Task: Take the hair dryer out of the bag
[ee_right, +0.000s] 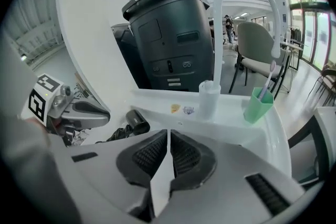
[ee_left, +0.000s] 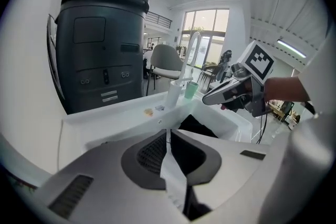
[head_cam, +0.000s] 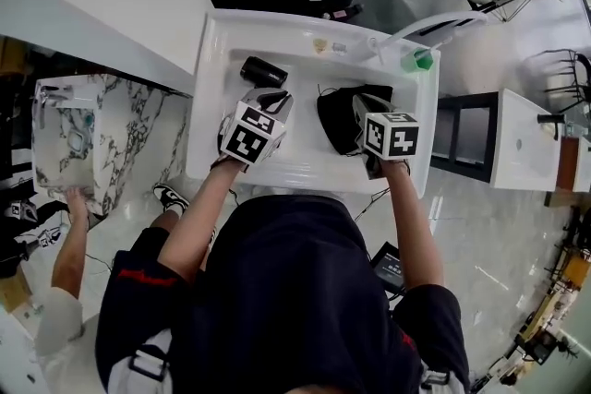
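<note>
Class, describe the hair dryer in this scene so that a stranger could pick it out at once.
Find the long white washbasin with the curved white tap. Inside it, towards the back on the head view's left, lies the black hair dryer, a short barrel on its side. Unlike the floppy black fabric bag to its right, it is hard, round and compact.

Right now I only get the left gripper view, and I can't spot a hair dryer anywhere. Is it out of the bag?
Observer: Yes. The head view shows the hair dryer lying in the white basin, apart from the black bag.
Operator: Is the other hand holding anything?
Observer: No. The right gripper has its jaws together in its own view, with nothing between them.
Operator: Anything attached to the dryer?
Observer: That view shows a black cord bunched beside it.
</note>
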`<control>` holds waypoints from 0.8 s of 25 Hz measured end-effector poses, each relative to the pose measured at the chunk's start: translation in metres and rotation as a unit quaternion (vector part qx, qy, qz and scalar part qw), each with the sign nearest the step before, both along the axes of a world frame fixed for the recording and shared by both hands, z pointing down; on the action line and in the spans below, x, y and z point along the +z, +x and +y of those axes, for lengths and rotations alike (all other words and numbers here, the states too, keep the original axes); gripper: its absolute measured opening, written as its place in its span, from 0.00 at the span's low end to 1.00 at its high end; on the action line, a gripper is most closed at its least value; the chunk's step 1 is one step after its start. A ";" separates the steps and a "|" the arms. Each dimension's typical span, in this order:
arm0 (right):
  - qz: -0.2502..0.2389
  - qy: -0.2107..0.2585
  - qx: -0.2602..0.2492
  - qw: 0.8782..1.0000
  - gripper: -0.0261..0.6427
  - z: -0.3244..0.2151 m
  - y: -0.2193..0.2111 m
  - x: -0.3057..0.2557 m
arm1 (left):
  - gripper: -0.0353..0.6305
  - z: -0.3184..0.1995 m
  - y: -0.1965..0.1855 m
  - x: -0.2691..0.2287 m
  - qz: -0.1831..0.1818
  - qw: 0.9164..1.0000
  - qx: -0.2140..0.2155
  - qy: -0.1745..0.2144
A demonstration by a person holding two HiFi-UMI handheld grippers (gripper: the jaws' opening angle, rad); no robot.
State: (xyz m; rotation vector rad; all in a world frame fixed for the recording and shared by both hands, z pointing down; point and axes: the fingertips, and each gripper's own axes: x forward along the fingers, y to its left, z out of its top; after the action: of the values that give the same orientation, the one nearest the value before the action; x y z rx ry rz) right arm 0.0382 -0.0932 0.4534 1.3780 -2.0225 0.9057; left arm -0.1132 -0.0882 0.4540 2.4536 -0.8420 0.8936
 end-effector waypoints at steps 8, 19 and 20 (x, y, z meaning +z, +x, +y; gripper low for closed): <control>0.000 0.090 -0.021 0.996 0.09 0.012 0.012 -0.055 | 0.08 0.015 0.035 -0.050 0.049 0.998 -0.020 0.038; -0.005 0.201 -0.035 0.979 0.09 0.049 0.030 -0.140 | 0.08 0.061 0.067 -0.105 0.033 0.992 -0.022 0.123; -0.006 0.210 -0.036 0.977 0.09 0.055 0.031 -0.148 | 0.08 0.067 0.070 -0.110 0.033 0.991 -0.020 0.132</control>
State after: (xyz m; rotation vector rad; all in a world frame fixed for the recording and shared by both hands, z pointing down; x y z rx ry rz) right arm 0.0697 -0.0386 0.3058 1.4991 -2.3481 0.4690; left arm -0.0431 -0.0216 0.3435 2.6634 -1.0388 0.7214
